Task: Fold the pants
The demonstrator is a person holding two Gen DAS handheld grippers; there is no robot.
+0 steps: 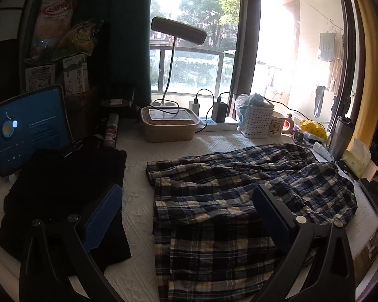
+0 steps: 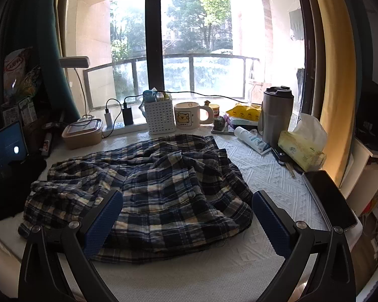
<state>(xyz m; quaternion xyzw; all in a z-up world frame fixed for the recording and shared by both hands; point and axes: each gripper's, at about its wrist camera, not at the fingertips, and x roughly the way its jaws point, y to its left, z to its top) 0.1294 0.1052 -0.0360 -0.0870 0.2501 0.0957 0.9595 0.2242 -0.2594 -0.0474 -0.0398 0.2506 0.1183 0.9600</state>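
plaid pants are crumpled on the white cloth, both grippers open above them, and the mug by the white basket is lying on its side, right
Not quite: the mug stands upright beside the white basket, as the right wrist view shows. The plaid pants do lie crumpled, with the left gripper and right gripper open.

A lived-in home, a bedroom or study corner by a balcony window; a desk under a white textured cover (image 2: 269,176) runs across the lower frame, crowded along its back edge with a cartoon mug (image 2: 189,115), a steel travel tumbler (image 2: 276,115), a tissue pack (image 2: 302,148), a white basket (image 2: 160,118) and a power strip (image 1: 214,123) with chargers; a desk lamp (image 1: 179,31) stands upper centre; snack bags (image 1: 55,22) fill the upper left; a tablet (image 1: 30,128) glows at left; laundry (image 1: 326,46) hangs outside, upper right.
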